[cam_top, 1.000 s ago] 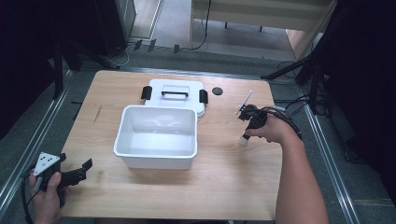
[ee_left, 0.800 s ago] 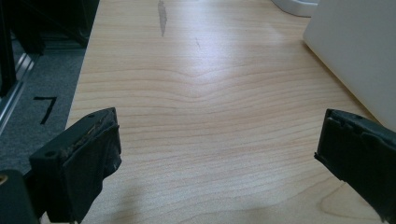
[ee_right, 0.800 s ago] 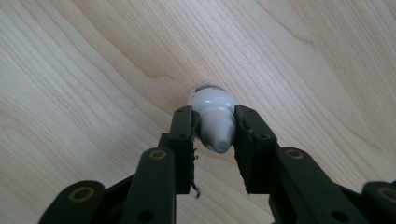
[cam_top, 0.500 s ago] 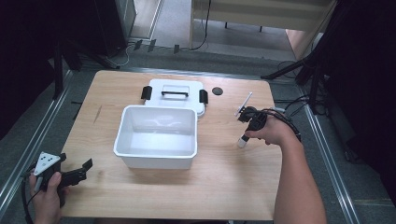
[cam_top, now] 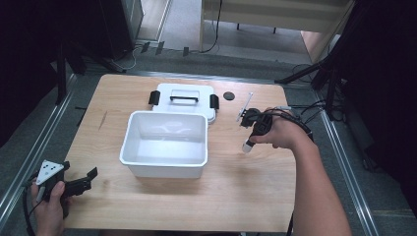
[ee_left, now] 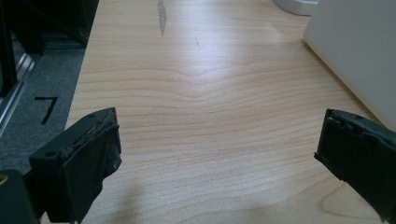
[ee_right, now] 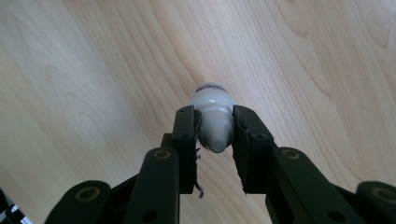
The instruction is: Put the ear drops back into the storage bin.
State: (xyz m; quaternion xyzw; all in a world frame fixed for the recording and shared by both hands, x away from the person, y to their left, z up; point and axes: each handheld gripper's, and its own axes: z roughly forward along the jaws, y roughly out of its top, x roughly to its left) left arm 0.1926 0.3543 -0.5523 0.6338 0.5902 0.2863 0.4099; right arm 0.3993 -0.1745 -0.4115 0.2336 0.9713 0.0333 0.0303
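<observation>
Right gripper [ee_right: 214, 125]: clamped on small white bottle [ee_right: 212, 116], near counter [cam_top: 246, 196] right edge; left gripper [ee_left: 219, 154]: jaws wide apart, empty, front-left corner

Both claws black; left claw [cam_top: 91, 173] carries grey three-cornered plate with dark dots, right claw [ee_right: 214, 140] shows round screws, black cables.

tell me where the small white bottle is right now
The small white bottle is clamped in the right gripper, just above the table, right of the white bin in the high view.
</observation>
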